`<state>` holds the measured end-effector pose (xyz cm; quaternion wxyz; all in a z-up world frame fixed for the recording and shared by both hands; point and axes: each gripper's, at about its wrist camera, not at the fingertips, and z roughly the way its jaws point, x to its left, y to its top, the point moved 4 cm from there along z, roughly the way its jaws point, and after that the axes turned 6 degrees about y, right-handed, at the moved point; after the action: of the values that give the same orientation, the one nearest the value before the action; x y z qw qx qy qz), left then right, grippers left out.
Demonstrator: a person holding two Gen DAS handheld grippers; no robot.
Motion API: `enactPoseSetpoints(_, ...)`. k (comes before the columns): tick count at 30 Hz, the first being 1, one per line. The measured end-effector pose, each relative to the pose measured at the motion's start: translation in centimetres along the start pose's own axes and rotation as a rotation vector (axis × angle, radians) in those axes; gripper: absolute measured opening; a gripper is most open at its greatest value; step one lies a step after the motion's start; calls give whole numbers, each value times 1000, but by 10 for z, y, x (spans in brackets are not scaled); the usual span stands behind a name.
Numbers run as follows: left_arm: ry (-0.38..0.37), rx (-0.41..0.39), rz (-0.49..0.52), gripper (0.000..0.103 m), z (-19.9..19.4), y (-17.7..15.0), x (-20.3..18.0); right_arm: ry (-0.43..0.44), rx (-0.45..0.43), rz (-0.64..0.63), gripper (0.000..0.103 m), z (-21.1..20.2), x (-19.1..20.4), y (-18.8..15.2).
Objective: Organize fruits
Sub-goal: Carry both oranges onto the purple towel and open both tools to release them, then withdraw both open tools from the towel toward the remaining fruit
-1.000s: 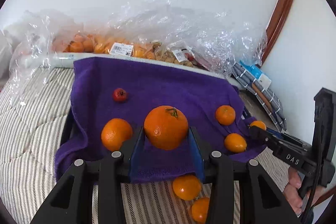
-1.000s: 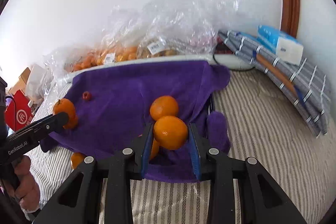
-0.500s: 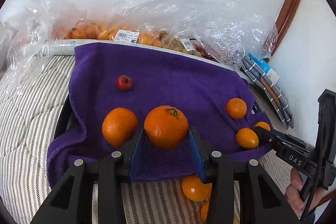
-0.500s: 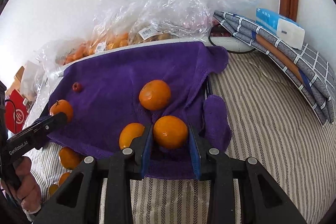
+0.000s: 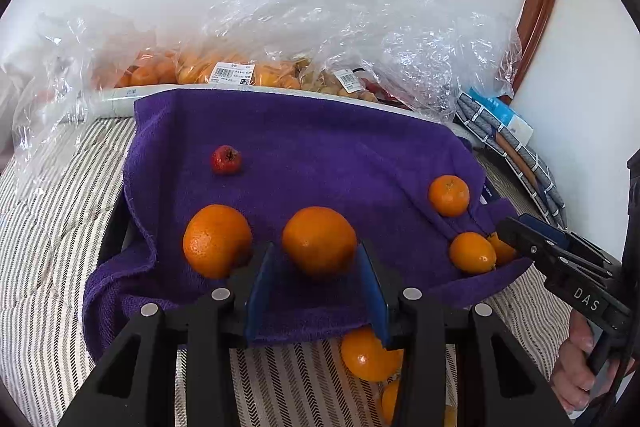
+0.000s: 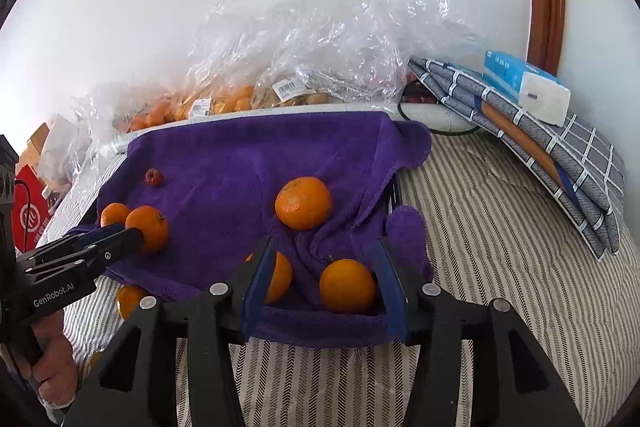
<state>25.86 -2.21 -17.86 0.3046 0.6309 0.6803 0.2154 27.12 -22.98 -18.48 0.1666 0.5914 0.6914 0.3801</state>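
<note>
Right gripper [image 6: 324, 277] fingers now spreading off the orange [image 6: 347, 285]; left gripper [image 5: 318, 281] fingers still pinching theirs [image 5: 319, 240].

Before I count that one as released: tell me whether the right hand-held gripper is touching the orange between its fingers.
Cannot tell. In the right wrist view the jaws of the right hand-held gripper are opening; the orange sits clear of the left finger but against the right finger's edge, no gap visible.

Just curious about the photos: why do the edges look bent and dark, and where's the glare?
Left wrist view: fisheye lens curves the door frame, black corners. Right wrist view: same bending; daylight glints on the plastic bags, washing out the wall at left.
</note>
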Motion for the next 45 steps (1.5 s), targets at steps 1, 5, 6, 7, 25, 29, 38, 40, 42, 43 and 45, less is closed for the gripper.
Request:
enactPoseSetpoints(1, -4, -2, 1, 40, -1, 0, 0, -3, -8, -1, 52, -1, 0, 0)
enactPoseSetpoints(5, 7, -25, 8, 41, -5, 0, -2, -27, -31, -9, 53, -5, 0, 0)
enactPoseSetpoints(6, 10, -33, 10, 42, -6, 0, -2, -40, -36, -16, 53, -6, 0, 0)
enactPoseSetpoints(7, 10, -41, 12, 42, -8, 1, -1, -56, -47, -27, 53, -9, 0, 0)
enactPoseSetpoints(25, 9, -212, 48, 53, -47, -3, 1, -97, -88, 12, 53, -75, 21, -21)
enactPoseSetpoints(29, -3, -230, 17, 54, -61, -8, 11, -125, -68, 31, 53, -82, 24, -32)
enactPoseSetpoints(38, 58, -235, 52, 56, -88, -35, 34, -124, -50, 93, 53, -90, 28, -51)
enactPoseSetpoints(40, 88, -221, 54, 56, -91, -39, 42, -98, -35, 105, 53, -87, 32, -55)
enactPoseSetpoints(42, 108, -202, 38, 56, -94, -44, 54, -85, -19, 92, 53, -82, 41, -60)
enactPoseSetpoints(43, 123, -190, 29, 56, -95, -46, 60, -82, -13, 84, 53, -80, 45, -63)
enactPoseSetpoints(45, 121, -177, 12, 56, -100, -50, 71, -74, 2, 68, 53, -74, 53, -67)
